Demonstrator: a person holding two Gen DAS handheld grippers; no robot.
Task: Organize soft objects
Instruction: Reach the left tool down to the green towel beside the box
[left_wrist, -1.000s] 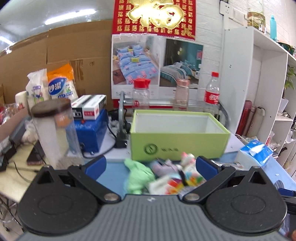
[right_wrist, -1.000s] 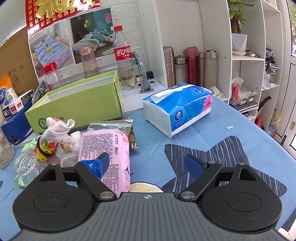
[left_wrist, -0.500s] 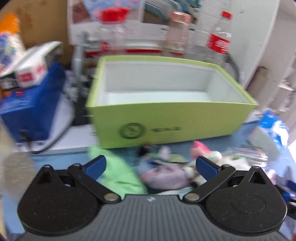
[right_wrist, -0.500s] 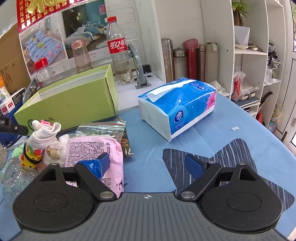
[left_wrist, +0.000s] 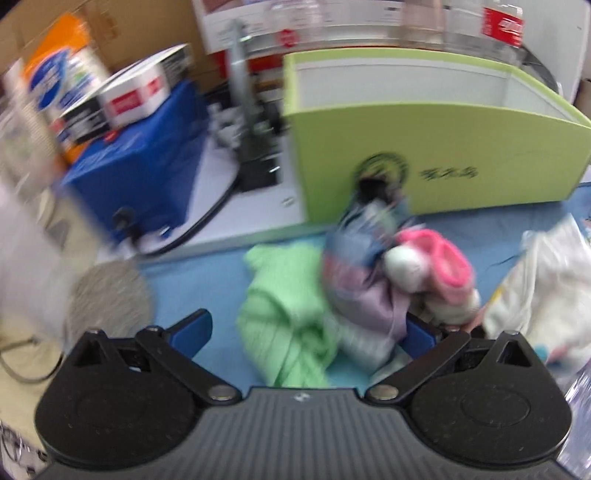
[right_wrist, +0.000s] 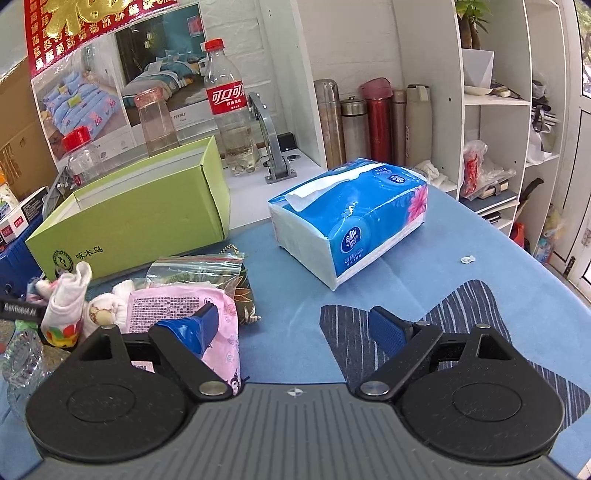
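In the blurred left wrist view my left gripper (left_wrist: 306, 332) is open, low over a pile of soft things: a green cloth (left_wrist: 284, 314) lies between its fingers, with a lilac-and-blue fabric bundle (left_wrist: 358, 284) and pink-and-white socks (left_wrist: 432, 273) just right of it. The open green box (left_wrist: 424, 155) stands behind them. In the right wrist view my right gripper (right_wrist: 291, 328) is open over the blue tablecloth, its left finger above a pink packet (right_wrist: 173, 314). Left of that packet lie rolled socks (right_wrist: 68, 302); the green box (right_wrist: 140, 221) stands further back.
A blue tissue pack (right_wrist: 351, 218) lies right of the green box. A zip bag (right_wrist: 207, 273) rests behind the pink packet. Bottles (right_wrist: 229, 110) and a white shelf unit (right_wrist: 498, 110) stand at the back. A blue case (left_wrist: 136, 173) and cartons stand left of the green box.
The left gripper has dropped down and swung left toward the soft pile, so the green cloth now lies between its fingers. The right gripper has barely shifted.
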